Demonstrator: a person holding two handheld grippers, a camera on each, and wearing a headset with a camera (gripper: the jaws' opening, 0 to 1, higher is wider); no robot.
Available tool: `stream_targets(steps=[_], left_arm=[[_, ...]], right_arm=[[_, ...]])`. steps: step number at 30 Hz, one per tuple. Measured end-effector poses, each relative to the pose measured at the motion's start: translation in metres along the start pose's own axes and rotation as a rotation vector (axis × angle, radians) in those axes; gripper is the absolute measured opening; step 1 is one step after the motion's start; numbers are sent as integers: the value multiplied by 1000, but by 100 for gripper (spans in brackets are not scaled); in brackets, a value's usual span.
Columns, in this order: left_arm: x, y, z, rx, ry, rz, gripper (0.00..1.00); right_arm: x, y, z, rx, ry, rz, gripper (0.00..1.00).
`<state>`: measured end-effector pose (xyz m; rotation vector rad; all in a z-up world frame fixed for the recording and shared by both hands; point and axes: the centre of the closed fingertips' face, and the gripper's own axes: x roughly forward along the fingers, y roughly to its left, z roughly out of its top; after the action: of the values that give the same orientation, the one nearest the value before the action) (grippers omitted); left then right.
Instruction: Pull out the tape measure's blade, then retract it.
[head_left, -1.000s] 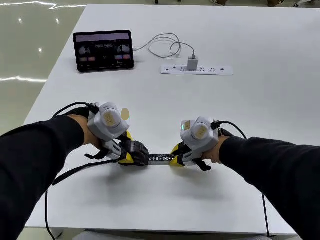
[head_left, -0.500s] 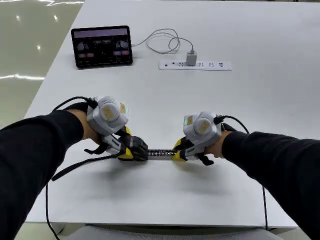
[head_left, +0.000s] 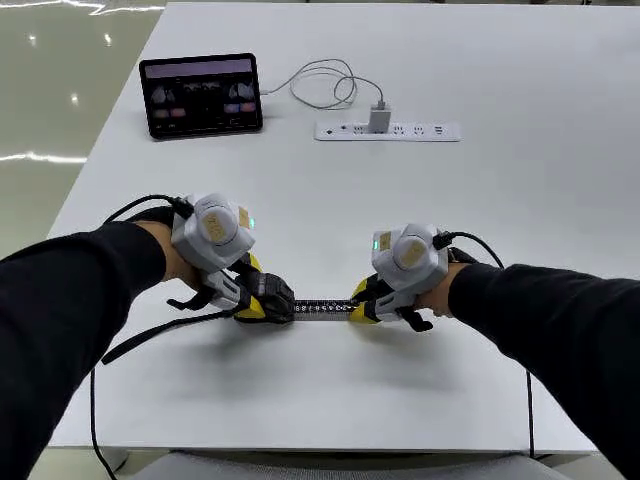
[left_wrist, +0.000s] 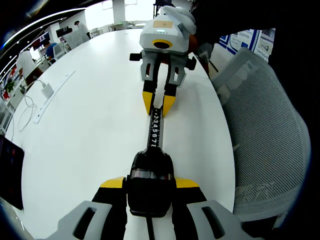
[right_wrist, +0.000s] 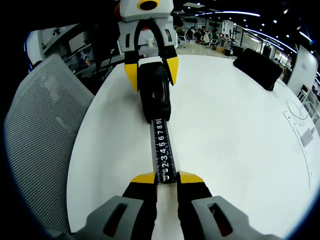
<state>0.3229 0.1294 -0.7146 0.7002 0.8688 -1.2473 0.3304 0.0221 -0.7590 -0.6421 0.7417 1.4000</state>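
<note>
A black tape measure case rests on the white table, and my left gripper is shut on it. Its blade, printed with numbers, runs a short way out to the right. My right gripper is shut on the blade's tip. The two grippers face each other near the table's front edge, with the blade stretched just above the tabletop between them.
A tablet stands at the back left. A white power strip with a plugged charger and coiled cable lies behind the grippers. A grey mesh chair sits at the table's near edge. Black cables trail from both grippers.
The right gripper has drawn slightly to the right, and a little more blade shows between the grippers. The left gripper keeps the case in place. The head camera shifted a bit.
</note>
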Motion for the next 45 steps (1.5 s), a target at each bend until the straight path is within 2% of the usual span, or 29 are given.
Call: stream_targets(steps=[14,45], left_arm=[[0,-1,0,8,13,6,30],[0,-1,0,4,10,10,30]], right_arm=[[-6,0,-8,8,13,-1,10],[-19,-1,-23,28,30,-7,10]])
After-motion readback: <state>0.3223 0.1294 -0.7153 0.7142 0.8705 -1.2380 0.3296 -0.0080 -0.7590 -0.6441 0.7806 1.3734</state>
